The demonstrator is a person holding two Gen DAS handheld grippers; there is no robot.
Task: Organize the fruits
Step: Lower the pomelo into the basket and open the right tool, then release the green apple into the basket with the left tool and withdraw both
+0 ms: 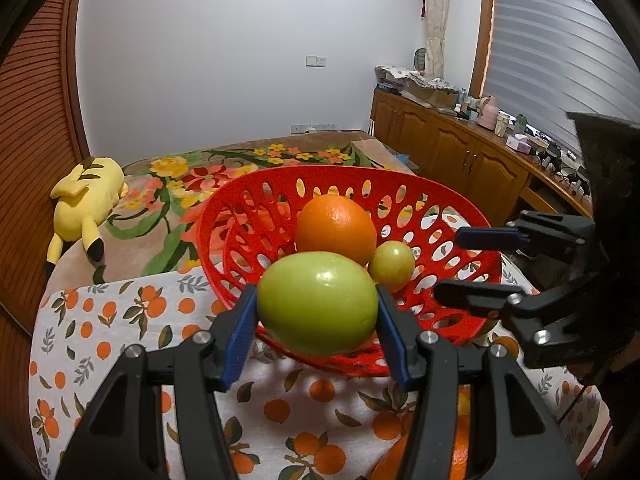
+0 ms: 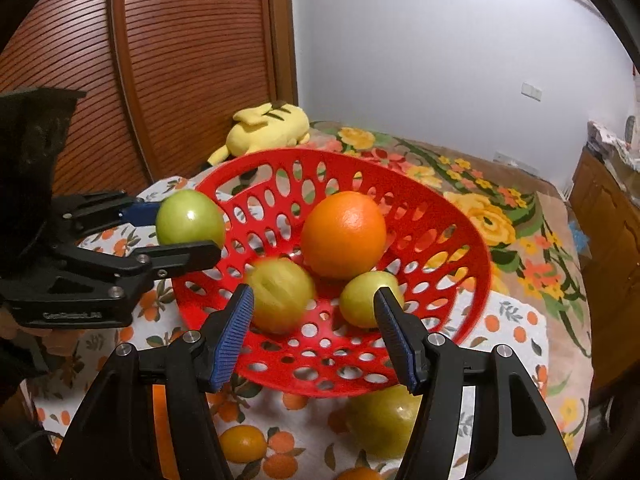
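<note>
My left gripper (image 1: pixel 316 308) is shut on a big green apple (image 1: pixel 317 303) and holds it at the near rim of the red perforated basket (image 1: pixel 256 196). The right wrist view shows that apple (image 2: pixel 190 218) at the basket's left rim (image 2: pixel 476 240). In the basket lie an orange (image 2: pixel 344 234), a small green fruit (image 2: pixel 362 298) and a blurred yellow-green fruit (image 2: pixel 282 296). My right gripper (image 2: pixel 314 332) is open and empty over the basket's near edge, its fingers either side of the two small fruits.
On the orange-print tablecloth (image 2: pixel 512 328) below the basket lie a large green fruit (image 2: pixel 380 424) and a small orange fruit (image 2: pixel 242 442). A yellow plush toy (image 1: pixel 86 204) lies on the flowered blanket behind. A wooden cabinet (image 1: pixel 460 156) stands to the right.
</note>
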